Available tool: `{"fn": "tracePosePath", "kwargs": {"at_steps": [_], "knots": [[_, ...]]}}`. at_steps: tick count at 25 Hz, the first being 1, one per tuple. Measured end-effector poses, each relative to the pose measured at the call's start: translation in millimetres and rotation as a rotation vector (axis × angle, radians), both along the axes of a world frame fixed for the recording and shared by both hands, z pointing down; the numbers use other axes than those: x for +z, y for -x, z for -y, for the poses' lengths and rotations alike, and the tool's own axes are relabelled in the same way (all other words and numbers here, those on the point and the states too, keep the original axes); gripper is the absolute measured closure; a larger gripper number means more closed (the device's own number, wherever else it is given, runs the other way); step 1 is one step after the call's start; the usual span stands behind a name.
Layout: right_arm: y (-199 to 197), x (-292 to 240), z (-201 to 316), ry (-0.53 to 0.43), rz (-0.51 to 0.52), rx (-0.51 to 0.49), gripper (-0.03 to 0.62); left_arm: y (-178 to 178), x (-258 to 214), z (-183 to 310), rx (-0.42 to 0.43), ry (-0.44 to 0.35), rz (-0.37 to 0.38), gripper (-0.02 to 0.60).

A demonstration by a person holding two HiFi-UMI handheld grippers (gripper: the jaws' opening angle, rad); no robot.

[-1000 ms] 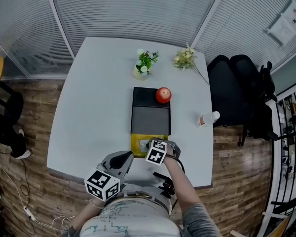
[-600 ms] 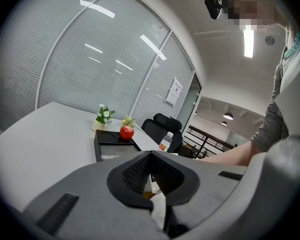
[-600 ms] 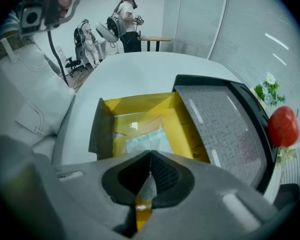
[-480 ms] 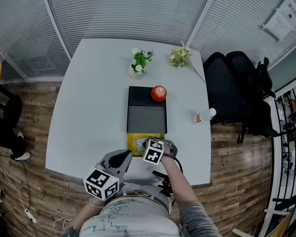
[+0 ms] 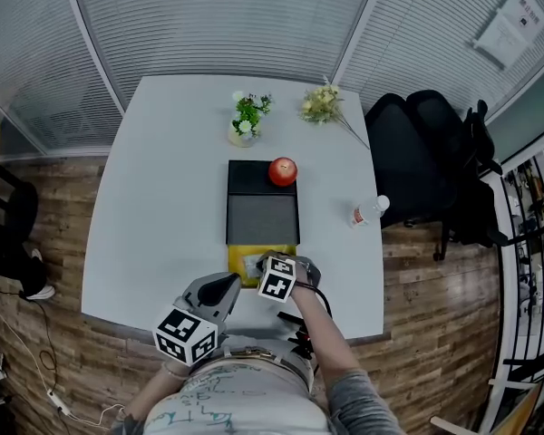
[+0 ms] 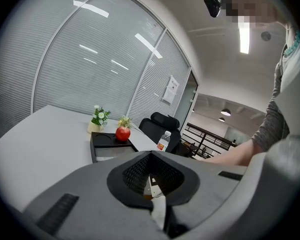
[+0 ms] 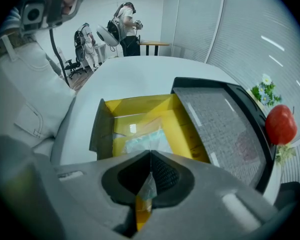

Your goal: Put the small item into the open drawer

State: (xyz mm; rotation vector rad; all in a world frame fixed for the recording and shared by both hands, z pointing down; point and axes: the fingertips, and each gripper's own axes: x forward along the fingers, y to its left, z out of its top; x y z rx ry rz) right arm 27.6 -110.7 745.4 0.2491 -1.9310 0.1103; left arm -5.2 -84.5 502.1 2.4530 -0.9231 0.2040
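Two grippers in shot, the desk asks: what has the right gripper got?

Photographer: Its jaws are pressed together on a thin clear packet, pinched at one end. The gripper tilts steeply down over the open yellow drawer, and the packet's free end reaches past the jaw tips into that drawer. Whether it touches the drawer floor, I cannot tell.

Desk: And the left gripper?

Photographer: Jaws closed tip to tip, nothing between them. It hangs nearly level by the front edge of the white table, just left of the right gripper and clear of the drawer.

Desk: What surrounds the drawer?

Photographer: It stands open at the near side of a black desk organiser, facing the person. A red apple sits on the organiser's far right corner. Beyond it, a small pot of flowers stands and a loose bouquet lies near the table's far edge. A water bottle stands near the right edge, with black chairs just off that side.
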Motion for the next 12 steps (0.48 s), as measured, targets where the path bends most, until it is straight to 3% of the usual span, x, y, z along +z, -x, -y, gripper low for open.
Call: {"fn": "tracePosePath", "kwargs": {"at_steps": [5,8,12], "knots": [[-1,-5,-2,-0.008,0.032,-0.001,0.597,-3,-6,-3,0.003,-0.019,-0.013,0.584],[0,-14,-2,0.02,0.084,0.037,0.537,-3,-8,-3,-0.006,-0.024,-0.023,0.584],[-3,-32,3,-0.013,0.136,0.07,0.528,-2,-7,-4,-0.018,-0.022,-0.02,0.584]]}}
